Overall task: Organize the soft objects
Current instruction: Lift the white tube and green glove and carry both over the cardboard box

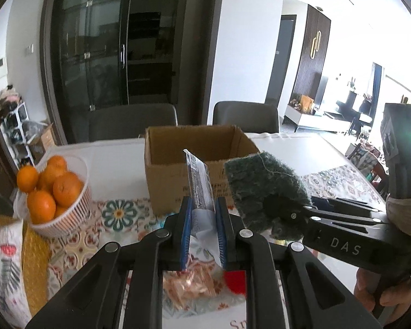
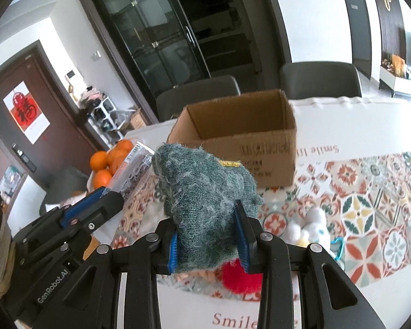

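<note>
My left gripper (image 1: 202, 213) is shut on a clear plastic packet (image 1: 200, 183) with dark print, held upright in front of the open cardboard box (image 1: 175, 175). My right gripper (image 2: 208, 233) is shut on a dark green knitted cloth (image 2: 205, 192), held above the patterned tablecloth. The cloth also shows in the left wrist view (image 1: 263, 189), to the right of the packet. The box (image 2: 249, 148) stands just beyond both grippers. A red fuzzy ball (image 2: 241, 277) and a peach knitted item (image 1: 189, 285) lie on the table below the grippers.
A white basket of oranges (image 1: 52, 192) stands left of the box. White and yellow pom-poms (image 2: 309, 227) and a blue clip (image 2: 338, 246) lie on the right. A patterned pouch (image 1: 5, 263) sits at the far left. Two grey chairs (image 1: 134, 120) stand behind the table.
</note>
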